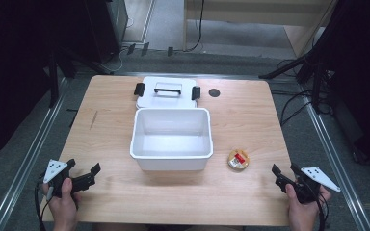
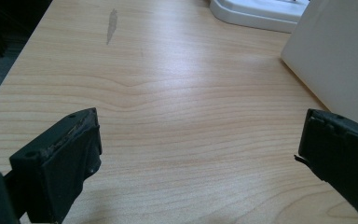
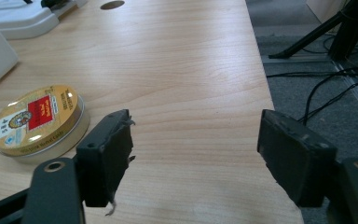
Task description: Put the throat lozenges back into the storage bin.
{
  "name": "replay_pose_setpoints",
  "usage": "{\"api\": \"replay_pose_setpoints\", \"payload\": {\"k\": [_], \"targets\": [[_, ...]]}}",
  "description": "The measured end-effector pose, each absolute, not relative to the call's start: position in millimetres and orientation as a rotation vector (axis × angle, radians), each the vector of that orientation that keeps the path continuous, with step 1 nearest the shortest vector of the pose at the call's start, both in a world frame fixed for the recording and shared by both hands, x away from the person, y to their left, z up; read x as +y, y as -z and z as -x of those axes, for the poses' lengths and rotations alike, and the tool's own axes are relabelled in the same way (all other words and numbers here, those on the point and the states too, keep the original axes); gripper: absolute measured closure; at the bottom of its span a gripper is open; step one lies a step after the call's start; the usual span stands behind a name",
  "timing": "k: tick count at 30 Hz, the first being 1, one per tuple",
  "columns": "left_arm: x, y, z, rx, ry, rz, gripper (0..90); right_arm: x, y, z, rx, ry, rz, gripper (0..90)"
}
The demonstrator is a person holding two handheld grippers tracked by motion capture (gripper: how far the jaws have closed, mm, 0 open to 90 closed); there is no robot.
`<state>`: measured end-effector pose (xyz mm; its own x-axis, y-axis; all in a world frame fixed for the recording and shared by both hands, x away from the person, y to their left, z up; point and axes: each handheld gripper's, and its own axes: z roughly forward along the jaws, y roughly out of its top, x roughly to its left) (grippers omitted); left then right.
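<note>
Worktop (image 1: pixel 250 110): pale wood-grain surface, smooth, soft sheen, grey scuff far left. Box (image 1: pixel 171 163): white plastic, smooth, semi-gloss. Lid (image 1: pixel 166 98) beyond box: white plastic, black plastic handle and clips. Tin (image 3: pixel 35 122): metal, glossy gold printed top with red label, shiny silver rim. Left gripper (image 2: pixel 198 154), right gripper (image 3: pixel 196 156): matt black, pads worn and frayed at edges.

Left hand-held gripper (image 1: pixel 83 173): black body, two blocky black jaws, a grey three-cornered plate on top dotted with small dark holes. Right hand-held gripper (image 1: pixel 285 173), same build. Close up, the jaw pads are rough and frayed (edges peeling), with round screw holes in the arms. Black cables trail back from both.
</note>
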<state>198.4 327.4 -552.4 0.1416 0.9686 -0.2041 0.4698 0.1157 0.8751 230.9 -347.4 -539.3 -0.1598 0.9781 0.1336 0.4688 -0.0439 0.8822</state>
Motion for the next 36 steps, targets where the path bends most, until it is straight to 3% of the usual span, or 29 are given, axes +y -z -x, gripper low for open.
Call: {"api": "replay_pose_setpoints", "payload": {"k": [20, 29, 31, 36], "targets": [[327.4, 552.4, -200.0, 1.463, -0.669, -1.505, 0.0, -325.4, 510.1, -244.9, 1.95, -0.983, -1.421, 39.5], [327.8, 552.5, -200.1, 1.456, -0.658, -1.505, 0.0, -314.1, 509.5, -257.2, 2.176, -0.804, -1.511, 27.0], [328.0, 552.5, -200.2, 1.455, -0.657, -1.507, 0.0, -310.8, 512.6, -262.1, 2.224, -0.732, -1.538, 19.0], [327.5, 552.5, -200.2, 1.456, -0.657, -1.507, 0.0, -306.8, 512.0, -268.0, 2.293, -0.687, -1.571, 14.1]]}}
